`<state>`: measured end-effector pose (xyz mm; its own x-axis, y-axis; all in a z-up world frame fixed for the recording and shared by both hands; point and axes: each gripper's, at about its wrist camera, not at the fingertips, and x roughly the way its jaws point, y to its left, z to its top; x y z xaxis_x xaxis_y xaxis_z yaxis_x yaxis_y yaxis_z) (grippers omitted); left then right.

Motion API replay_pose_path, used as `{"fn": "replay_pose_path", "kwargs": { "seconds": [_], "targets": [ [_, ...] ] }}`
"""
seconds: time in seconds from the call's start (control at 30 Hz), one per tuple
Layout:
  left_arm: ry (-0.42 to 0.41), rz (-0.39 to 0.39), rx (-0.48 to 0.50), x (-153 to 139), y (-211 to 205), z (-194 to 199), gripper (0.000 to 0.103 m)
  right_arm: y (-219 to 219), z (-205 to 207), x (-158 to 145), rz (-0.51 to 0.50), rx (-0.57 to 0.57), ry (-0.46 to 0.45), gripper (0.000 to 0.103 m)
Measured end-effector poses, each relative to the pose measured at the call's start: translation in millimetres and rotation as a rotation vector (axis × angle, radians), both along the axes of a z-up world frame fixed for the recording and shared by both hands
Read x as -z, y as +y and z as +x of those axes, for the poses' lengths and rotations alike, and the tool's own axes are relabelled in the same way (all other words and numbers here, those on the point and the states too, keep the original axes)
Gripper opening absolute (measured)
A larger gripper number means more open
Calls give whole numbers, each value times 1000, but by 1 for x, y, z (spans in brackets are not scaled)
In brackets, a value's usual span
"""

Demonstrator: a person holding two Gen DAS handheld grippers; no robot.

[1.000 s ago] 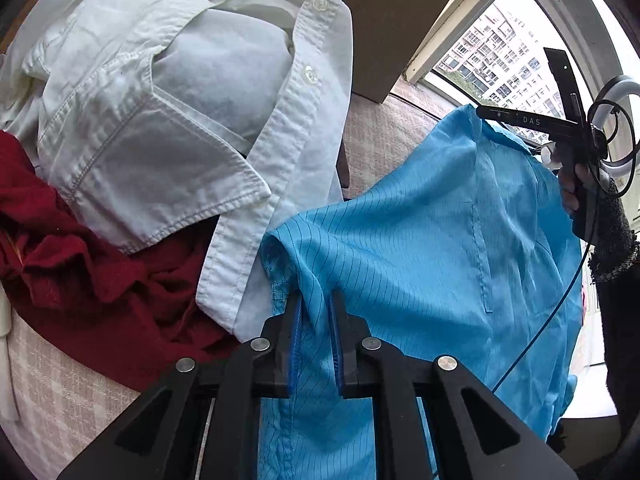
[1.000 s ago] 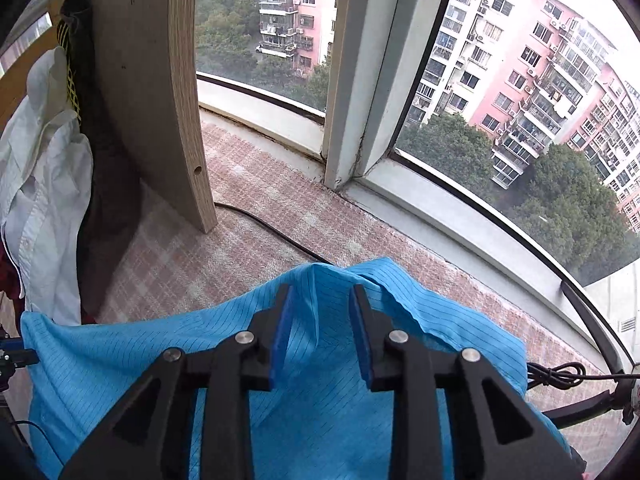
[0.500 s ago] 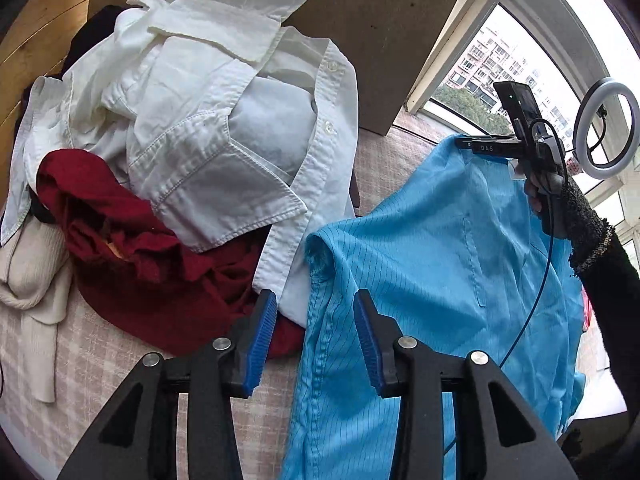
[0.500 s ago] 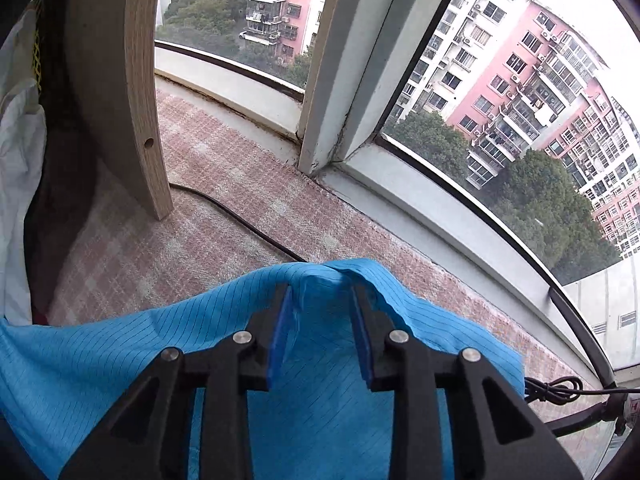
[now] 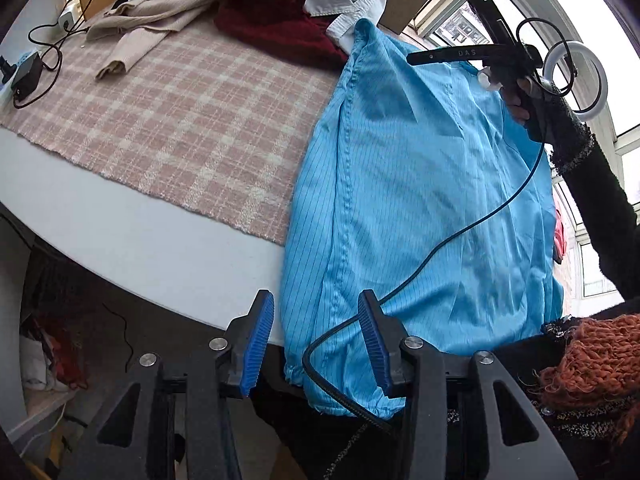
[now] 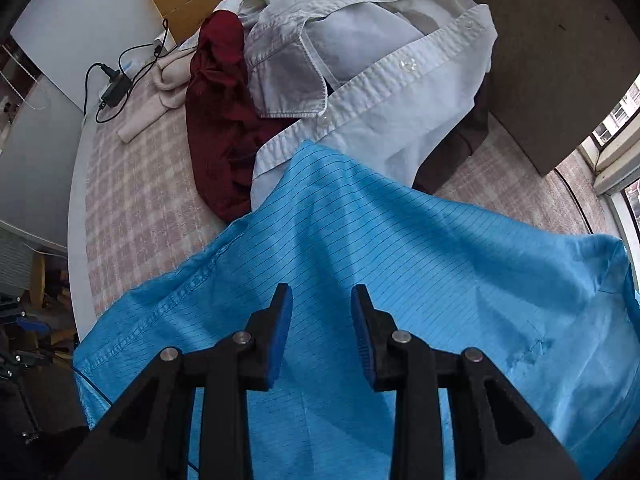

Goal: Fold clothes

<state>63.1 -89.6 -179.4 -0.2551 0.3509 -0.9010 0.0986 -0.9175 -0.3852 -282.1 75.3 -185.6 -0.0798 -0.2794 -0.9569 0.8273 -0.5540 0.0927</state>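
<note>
On the counter (image 5: 132, 248), left to right, as I find it:

Black adapter and cable (image 5: 28, 76), far left edge. Checked pink cloth (image 5: 192, 120), covering most of the top; bare white rim toward me. Beige knit (image 5: 152, 24), dark red garment (image 5: 272, 12) and white shirt (image 6: 384, 92), heaped unfolded at the back against a wooden board.

Blue striped garment (image 5: 420, 184), the piece in hand: spread flat on the right half, its top edge touching the white shirt, its cuffed lower end hanging over the near edge.

My left gripper (image 5: 316, 344): jaws apart, nothing pinched; the blue hem and a black cable hang between the pads without being pressed. My right gripper (image 6: 322, 336): jaws parted somewhat, hovering over the blue cloth, no fabric caught that I can see; its handle shows at the garment's far corner in the left view.

Step, by my judgement: garment laid out and let go, first fold not yet made. Next move calls for pinching one long side, both grippers on the same edge, and carrying it across without dragging the pile.

Room: curved window (image 5: 600, 120) at right, ring light (image 5: 576, 76) before it, clutter below the counter.
</note>
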Motion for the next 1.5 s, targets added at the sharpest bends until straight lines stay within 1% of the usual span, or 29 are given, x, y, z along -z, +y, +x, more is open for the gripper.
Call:
{"fn": "replay_pose_path", "kwargs": {
  "seconds": [0.1, 0.2, 0.23, 0.27, 0.33, 0.37, 0.43, 0.5, 0.53, 0.6, 0.67, 0.7, 0.73, 0.8, 0.83, 0.87, 0.9, 0.97, 1.0, 1.07, 1.2, 1.3, 1.4, 1.5],
  "targets": [
    [-12, 4, 16, 15, 12, 14, 42, -22, 7, 26, 58, 6, 4, 30],
    [-22, -11, 59, 21, 25, 19, 43, -30, 8, 44, 86, 35, -16, 30],
    [-30, -2, 75, 18, 29, 22, 40, -29, 8, 47, 98, 45, -5, 30],
    [-16, 11, 86, 9, 31, 28, 40, -28, 7, 49, 108, 58, 3, 30],
    [41, 32, 90, -18, 27, 50, 42, -23, 4, 46, 110, 102, 9, 30],
    [58, 23, 79, -33, 22, 63, 42, -17, 4, 40, 106, 120, 14, 30],
    [67, -30, 34, -57, 5, 88, 45, 2, 10, 12, 56, 142, 35, 30],
    [60, -71, -7, -67, -10, 104, 46, 28, 20, -20, -3, 172, 51, 30],
    [62, -71, -21, -67, -14, 106, 46, 44, 27, -38, -39, 196, 53, 30],
    [72, -45, -24, -56, -14, 99, 46, 65, 43, -60, -92, 215, 94, 36],
    [62, -23, 11, -35, 0, 81, 46, 76, 58, -73, -121, 237, 159, 36],
    [56, -11, 28, -24, 8, 73, 46, 87, 62, -85, -181, 259, 157, 36],
    [52, -9, 45, -16, 16, 68, 46, 97, 68, -96, -250, 269, 135, 36],
    [42, -21, 72, -3, 29, 62, 46, 115, 82, -117, -371, 283, 104, 36],
    [34, -32, 76, 5, 32, 56, 46, 115, 91, -122, -355, 266, 160, 39],
    [27, -41, 77, 12, 34, 49, 46, 113, 99, -125, -333, 248, 216, 51],
    [19, -50, 77, 19, 36, 43, 46, 105, 102, -120, -292, 229, 264, 58],
    [2, -74, 73, 31, 39, 31, 46, 92, 102, -103, -235, 199, 278, 58],
    [-9, -90, 68, 36, 40, 27, 46, 86, 98, -94, -221, 191, 255, 58],
    [-25, -91, 52, 42, 42, 23, 46, 73, 86, -80, -208, 197, 213, 58],
    [-24, -92, 31, 43, 45, 25, 46, 38, 53, -57, -201, 244, 131, 58],
    [-24, -98, 7, 43, 46, 27, 46, 1, 28, -42, -165, 265, 128, 58],
    [-22, -112, -5, 44, 49, 29, 46, -36, 6, -19, -34, 257, 196, 58],
    [-19, -126, -7, 45, 51, 31, 46, -53, -10, 4, 72, 255, 210, 57]
  ]
}}
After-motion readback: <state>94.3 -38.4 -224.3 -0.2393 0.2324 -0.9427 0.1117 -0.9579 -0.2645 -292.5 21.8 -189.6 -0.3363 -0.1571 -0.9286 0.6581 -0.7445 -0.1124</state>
